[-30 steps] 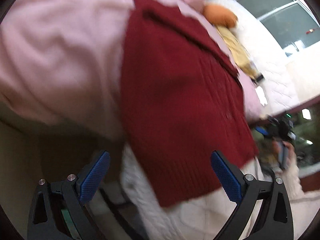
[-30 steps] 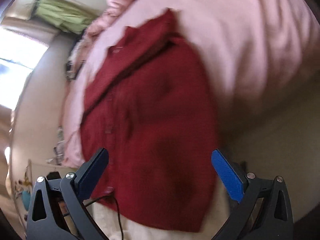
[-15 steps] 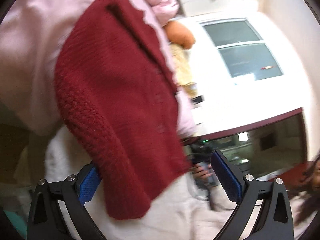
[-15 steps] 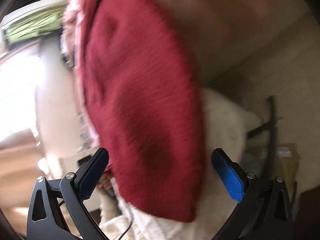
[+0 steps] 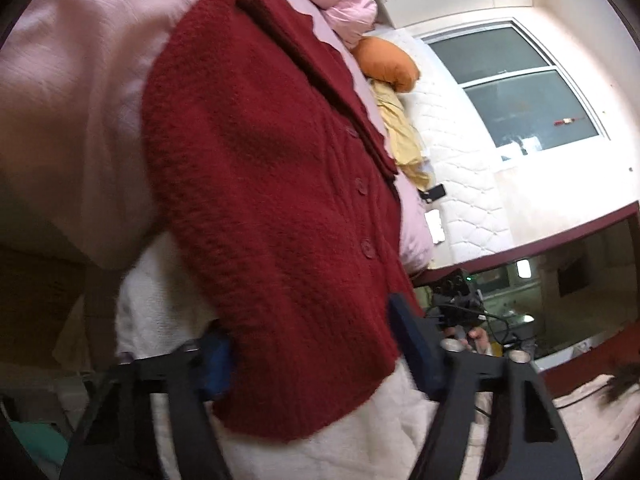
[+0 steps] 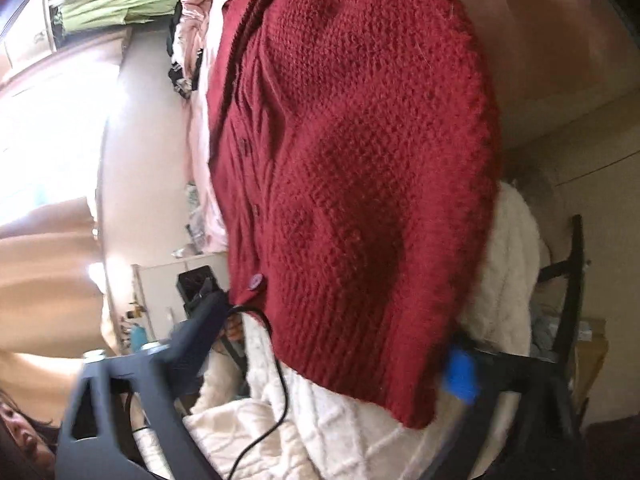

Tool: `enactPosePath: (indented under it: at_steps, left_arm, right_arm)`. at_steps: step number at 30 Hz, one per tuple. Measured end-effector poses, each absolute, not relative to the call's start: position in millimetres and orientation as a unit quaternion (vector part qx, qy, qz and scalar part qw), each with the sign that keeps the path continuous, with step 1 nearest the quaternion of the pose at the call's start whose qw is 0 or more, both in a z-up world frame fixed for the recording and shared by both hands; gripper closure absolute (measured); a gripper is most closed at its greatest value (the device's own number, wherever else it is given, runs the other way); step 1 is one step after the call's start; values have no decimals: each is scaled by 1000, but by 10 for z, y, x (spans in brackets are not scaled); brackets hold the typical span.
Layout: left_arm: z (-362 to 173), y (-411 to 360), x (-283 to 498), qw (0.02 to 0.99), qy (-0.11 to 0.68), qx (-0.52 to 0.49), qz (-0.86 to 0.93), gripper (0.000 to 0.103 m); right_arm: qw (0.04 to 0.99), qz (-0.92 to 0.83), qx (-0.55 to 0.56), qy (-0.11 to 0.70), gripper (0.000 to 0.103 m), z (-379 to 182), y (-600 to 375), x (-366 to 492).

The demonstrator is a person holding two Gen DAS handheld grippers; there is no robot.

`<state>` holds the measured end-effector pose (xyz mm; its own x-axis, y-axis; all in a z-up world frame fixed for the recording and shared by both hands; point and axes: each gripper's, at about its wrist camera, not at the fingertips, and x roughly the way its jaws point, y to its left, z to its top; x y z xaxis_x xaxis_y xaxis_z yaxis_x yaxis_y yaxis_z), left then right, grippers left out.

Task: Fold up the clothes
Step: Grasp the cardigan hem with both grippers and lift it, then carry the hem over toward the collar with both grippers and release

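left hand-held gripper (image 5: 316, 354): jaws spread, straddling hem of red knit cardigan (image 5: 276, 184), not clenched | right hand-held gripper (image 6: 340, 344): jaws spread around same hem | cardigan: buttoned, flat on pink sheet (image 5: 76, 92), hem over white quilt (image 5: 372, 440) | far: orange pillow (image 5: 386, 64), window (image 5: 516, 92)

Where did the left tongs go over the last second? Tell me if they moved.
Yes. The left tongs moved forward onto the red cardigan's hem, which now lies between them.

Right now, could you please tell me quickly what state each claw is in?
Left claw: open, its fingers on either side of the red cardigan's hem.
Right claw: open, astride the same hem.
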<state>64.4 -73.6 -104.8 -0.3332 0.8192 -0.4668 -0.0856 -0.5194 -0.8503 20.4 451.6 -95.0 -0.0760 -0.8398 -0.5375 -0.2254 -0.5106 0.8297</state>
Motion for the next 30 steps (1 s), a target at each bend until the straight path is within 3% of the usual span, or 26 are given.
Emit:
enactPosePath:
  at_steps: [2,4,6,23,30]
  left_arm:
    - [-1076,-802,622,298,-381,-487,727,86]
    - [-1091,-866,614,290,-385,-489,727,87]
    - [-1056,-905,633,288,-382,-486,731,87]
    - [-289,-786,121,292,-350,-410,790,87]
    - [2,-716,-496,274,-322,-396,815,87]
  right_arm:
    - [238,-612,632,-411,78,-915,4549,197]
    - [219,-625,634,-399,81,-880,4581,191]
    - [200,-637,636,-386,93,-845,4613,184]
    - [165,-785,536,-263,95,67,4622,-74]
    - [151,-841,477,-206,95,399,4594,-430]
